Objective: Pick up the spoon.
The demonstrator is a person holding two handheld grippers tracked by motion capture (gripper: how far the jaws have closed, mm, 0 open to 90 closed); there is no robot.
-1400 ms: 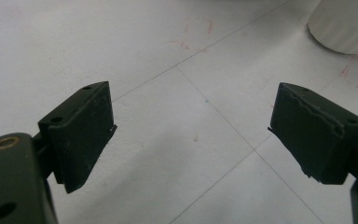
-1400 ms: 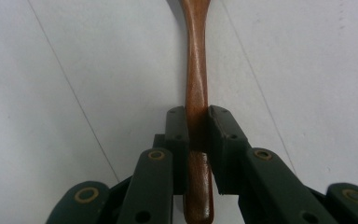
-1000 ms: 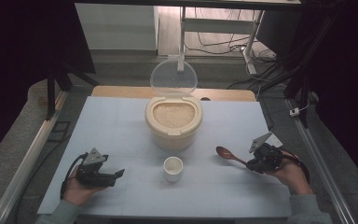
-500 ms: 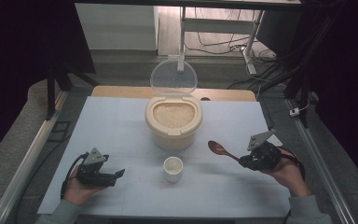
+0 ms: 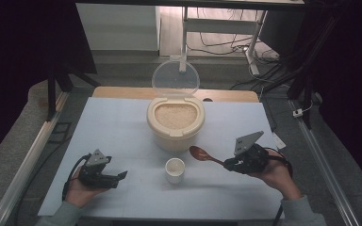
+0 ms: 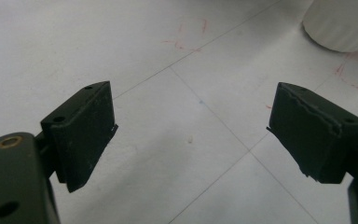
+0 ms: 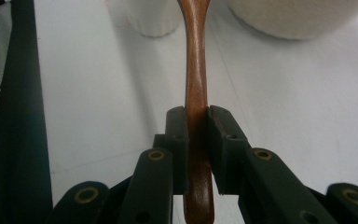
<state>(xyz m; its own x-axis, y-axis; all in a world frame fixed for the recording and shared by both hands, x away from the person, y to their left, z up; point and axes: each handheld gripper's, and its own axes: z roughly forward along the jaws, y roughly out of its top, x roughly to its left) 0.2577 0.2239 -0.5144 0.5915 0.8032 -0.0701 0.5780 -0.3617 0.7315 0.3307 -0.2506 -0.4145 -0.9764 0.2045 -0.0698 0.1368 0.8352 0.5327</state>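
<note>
A cream rice container [image 5: 175, 121] stands at the table's middle, its clear lid [image 5: 175, 77] raised and rice showing inside. In front of it sits a small white cup [image 5: 175, 170]. My right gripper [image 5: 228, 164] is shut on the handle of a brown wooden spoon [image 5: 202, 155], whose bowl points left toward the container, just above the cup's right side. In the right gripper view the spoon handle [image 7: 196, 84] is pinched between both pads. My left gripper [image 5: 120, 176] rests low at the front left, open, with nothing between its pads [image 6: 81, 133].
A white mat [image 5: 108, 136] covers the table, with faint lines and red marks [image 6: 186, 39] on it. Metal rails [image 5: 318, 155] run along both sides. The cup's base [image 6: 342, 23] shows at the top right of the left gripper view.
My right gripper has carried the spoon up and leftward, nearer the cup and container. The left gripper has stayed put.
</note>
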